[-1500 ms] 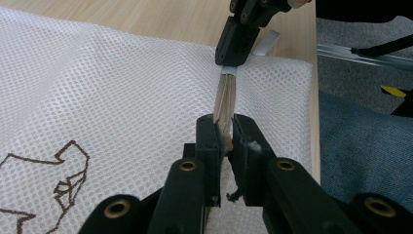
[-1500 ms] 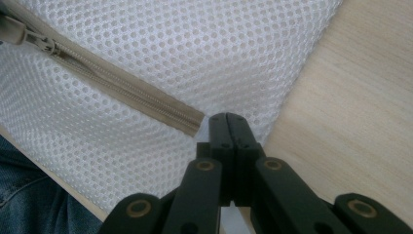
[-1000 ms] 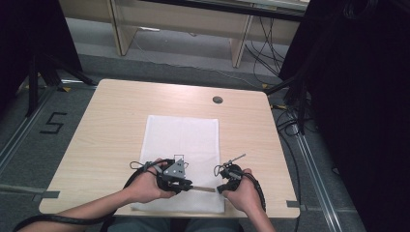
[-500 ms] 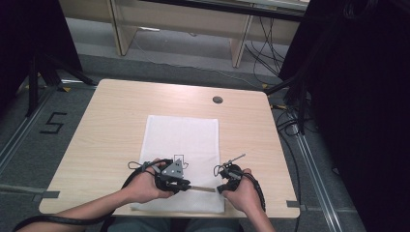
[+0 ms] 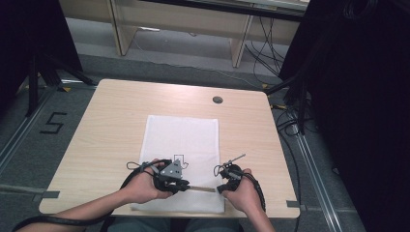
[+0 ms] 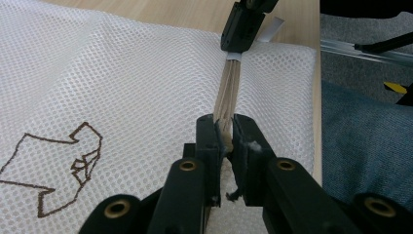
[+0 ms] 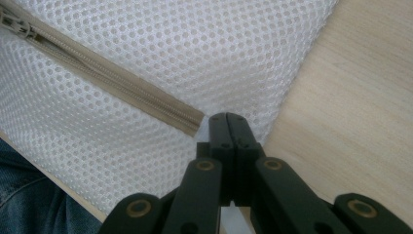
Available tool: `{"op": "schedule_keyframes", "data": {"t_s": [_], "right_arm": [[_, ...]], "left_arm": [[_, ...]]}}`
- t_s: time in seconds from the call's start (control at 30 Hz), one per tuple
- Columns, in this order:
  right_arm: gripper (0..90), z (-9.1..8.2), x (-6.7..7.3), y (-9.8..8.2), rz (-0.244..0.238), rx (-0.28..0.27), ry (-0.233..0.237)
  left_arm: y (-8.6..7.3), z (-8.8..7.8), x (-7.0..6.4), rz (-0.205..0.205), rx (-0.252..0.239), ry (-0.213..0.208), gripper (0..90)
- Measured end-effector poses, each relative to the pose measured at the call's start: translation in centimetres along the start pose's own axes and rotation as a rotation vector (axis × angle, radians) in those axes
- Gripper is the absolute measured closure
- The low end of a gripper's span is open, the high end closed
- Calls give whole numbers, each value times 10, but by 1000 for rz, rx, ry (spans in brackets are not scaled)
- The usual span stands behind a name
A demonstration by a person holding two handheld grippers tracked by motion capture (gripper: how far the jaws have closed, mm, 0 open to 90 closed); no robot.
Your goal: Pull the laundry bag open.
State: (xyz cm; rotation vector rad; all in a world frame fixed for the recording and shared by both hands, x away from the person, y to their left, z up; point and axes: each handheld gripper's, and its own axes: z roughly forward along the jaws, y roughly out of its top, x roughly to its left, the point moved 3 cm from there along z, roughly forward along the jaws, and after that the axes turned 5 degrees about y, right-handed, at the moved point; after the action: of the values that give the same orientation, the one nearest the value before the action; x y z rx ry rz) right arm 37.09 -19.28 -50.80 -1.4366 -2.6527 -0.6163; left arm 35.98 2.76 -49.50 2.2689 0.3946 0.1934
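Both grippers sit at the desk's point(image 5: 111, 111) near edge over the mesh bag point(image 5: 181, 140). Left gripper point(image 6: 225, 134) has its jaws pinched on the beige zipper tape point(image 6: 228, 90). Right gripper point(image 7: 227, 122) has its jaws fully closed at the tape's end, on the bag's near right corner. The bag lies flat mid-desk, reaching the near edge; a brown outline print point(image 6: 58, 165) sits farther in.

From the high view I cannot read the small drawing point(image 5: 179, 161) on the bag point(image 5: 181, 135); it is too small. My hands cover the near part of the bag, and the tips of the left gripper point(image 5: 183, 186) and the right gripper point(image 5: 221, 188) are hard to see. In the right gripper view the zipper point(image 7: 104, 80) is cut by the left edge, and its end is hidden behind the jaws.
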Motion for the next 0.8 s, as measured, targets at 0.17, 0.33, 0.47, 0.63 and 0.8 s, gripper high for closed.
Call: {"op": "schedule_keyframes", "data": {"t_s": [0.17, 0.33, 0.47, 0.63, 0.8], "right_arm": [[900, 0, 0, 0, 8, -1, -2], [900, 0, 0, 0, 0, 0, -1], [900, 0, 0, 0, 1, -1, -1], [900, 0, 0, 0, 1, 0, 0], [900, 0, 0, 0, 0, 1, -3]], "left_arm": [[-1, -3, 1, 2, -2, 1, 816], [-2, -4, 1, -2, 4, 2, 817], [-3, -5, 1, -5, 0, -2, 817], [-3, -5, 2, -1, 4, -3, 817], [-5, -9, 4, -11, 2, 6, 817]]}}
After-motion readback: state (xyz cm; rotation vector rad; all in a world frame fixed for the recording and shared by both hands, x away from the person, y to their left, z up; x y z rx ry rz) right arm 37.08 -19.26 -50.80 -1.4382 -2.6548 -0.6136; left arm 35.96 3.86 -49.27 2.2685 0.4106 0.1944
